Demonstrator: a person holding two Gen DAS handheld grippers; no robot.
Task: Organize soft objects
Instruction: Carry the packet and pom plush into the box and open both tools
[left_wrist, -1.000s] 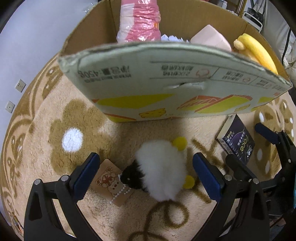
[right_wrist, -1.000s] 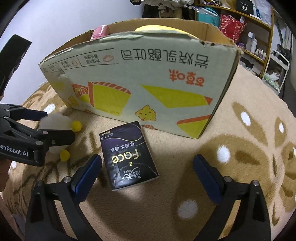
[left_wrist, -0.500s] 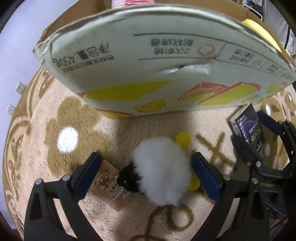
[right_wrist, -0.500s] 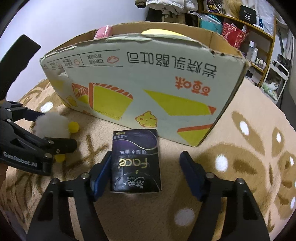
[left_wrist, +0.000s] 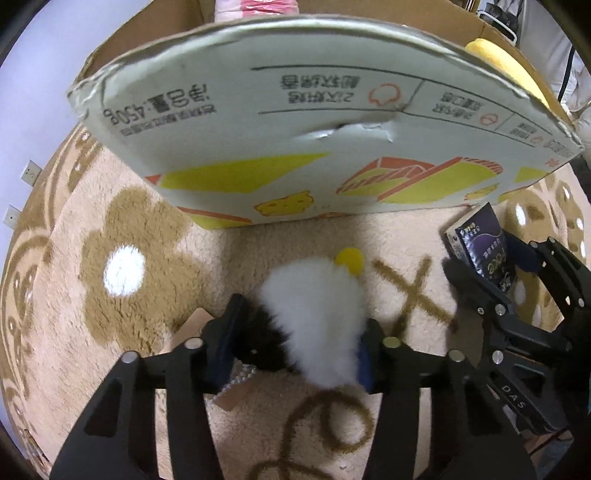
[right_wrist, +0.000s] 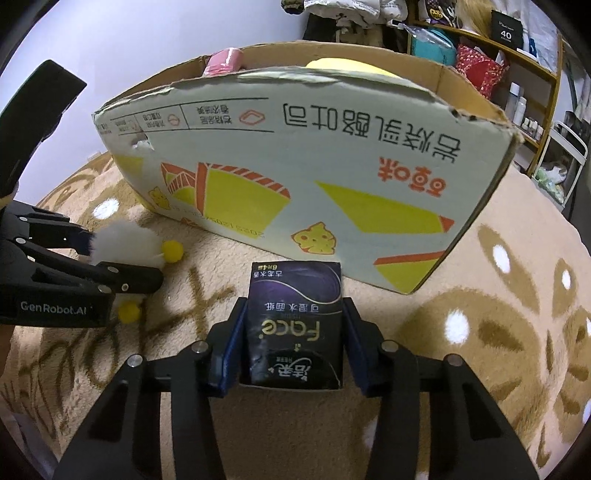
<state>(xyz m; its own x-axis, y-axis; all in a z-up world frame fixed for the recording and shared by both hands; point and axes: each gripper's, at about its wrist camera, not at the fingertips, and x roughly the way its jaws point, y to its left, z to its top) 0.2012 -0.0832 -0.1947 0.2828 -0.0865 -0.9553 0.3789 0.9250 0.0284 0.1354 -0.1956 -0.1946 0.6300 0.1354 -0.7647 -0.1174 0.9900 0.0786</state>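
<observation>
A white fluffy sheep toy (left_wrist: 314, 314) with a black head and yellow pompom feet lies on the carpet; my left gripper (left_wrist: 299, 347) is shut on it. It also shows in the right wrist view (right_wrist: 125, 243), held by the left gripper (right_wrist: 110, 266). My right gripper (right_wrist: 293, 332) is shut on a dark purple tissue pack (right_wrist: 293, 325), which also shows in the left wrist view (left_wrist: 484, 251). A cardboard box (right_wrist: 295, 177) stands just behind both, holding a pink item (left_wrist: 258, 5) and a yellow plush (left_wrist: 498, 59).
A small card tag with a bead chain (left_wrist: 221, 384) lies under the left gripper. The beige patterned carpet (right_wrist: 480, 350) covers the floor. Shelves with clutter (right_wrist: 498, 55) stand at the back right. A white wall (left_wrist: 37, 55) is at the left.
Both grippers closed: the left one onto the sheep toy, the right one onto the tissue pack, which now stands straight between the fingers. Both moved closer to the box.
</observation>
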